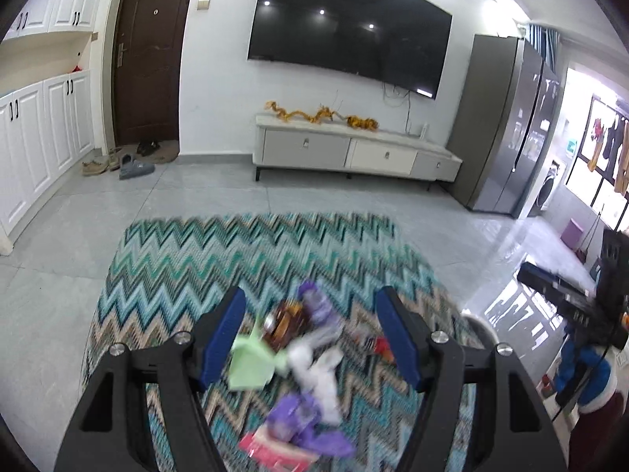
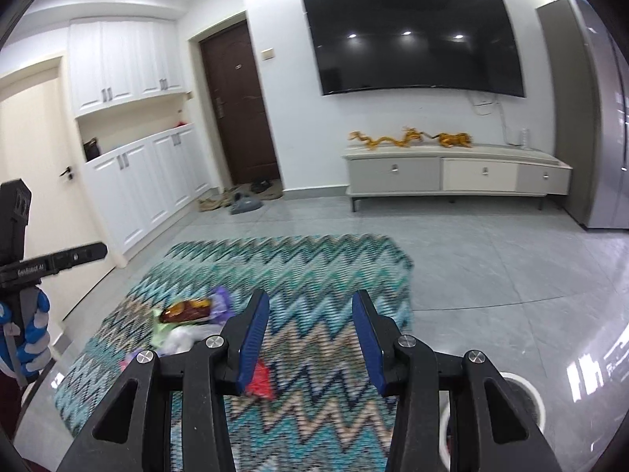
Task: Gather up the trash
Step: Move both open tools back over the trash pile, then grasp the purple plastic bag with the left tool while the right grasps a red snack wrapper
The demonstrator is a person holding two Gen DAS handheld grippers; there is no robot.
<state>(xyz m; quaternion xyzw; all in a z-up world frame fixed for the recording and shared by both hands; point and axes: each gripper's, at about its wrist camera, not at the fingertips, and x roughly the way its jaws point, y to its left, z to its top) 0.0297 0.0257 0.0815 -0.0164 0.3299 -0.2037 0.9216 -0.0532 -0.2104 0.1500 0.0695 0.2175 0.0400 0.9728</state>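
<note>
Trash lies in a blurred pile on a zigzag rug [image 1: 243, 251]: a green paper [image 1: 249, 365], a brown wrapper [image 1: 285, 322], white crumpled plastic [image 1: 318, 369], purple wrappers [image 1: 318, 305] and a pink packet [image 1: 271, 448]. My left gripper [image 1: 310, 310] is open and empty above the pile, the trash showing between its fingers. My right gripper [image 2: 310, 314] is open and empty over the rug [image 2: 314, 267], right of the pile. The brown wrapper [image 2: 184, 310], white plastic [image 2: 184, 336] and a red scrap [image 2: 261, 381] show in the right wrist view.
A white round bin [image 2: 530, 397] sits on the tiled floor at the rug's right. A TV stand [image 1: 354, 153] and a TV [image 1: 346, 27] are on the far wall, a grey fridge [image 1: 503, 126] to the right. Shoes [image 1: 129, 165] lie by a brown door [image 1: 149, 55].
</note>
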